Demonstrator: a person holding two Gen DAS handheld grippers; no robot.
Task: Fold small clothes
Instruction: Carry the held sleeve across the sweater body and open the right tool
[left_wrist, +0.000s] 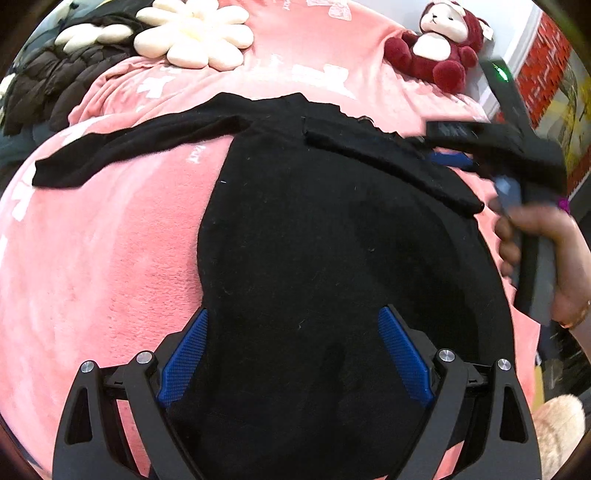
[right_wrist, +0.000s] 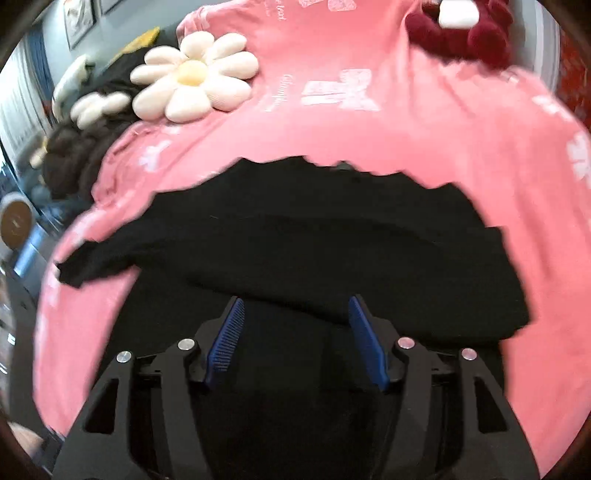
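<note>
Garment: black top (left_wrist: 332, 240) flat on pink blanket (left_wrist: 92, 258), one sleeve folded across.
Around: daisy cushion (left_wrist: 192, 33), red plush bear (left_wrist: 439, 44), dark jacket (left_wrist: 48, 85).
Left tool (left_wrist: 291, 354): apart, empty.
Right tool (right_wrist: 295, 343): apart, empty.

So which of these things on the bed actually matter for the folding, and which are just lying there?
Part of the job:
- black long-sleeved knit top
- left gripper, open
- right gripper, open

Just lying about:
- cream daisy-shaped cushion
- dark red and white plush bear
- dark puffer jacket
- pink fleece blanket underneath
</note>
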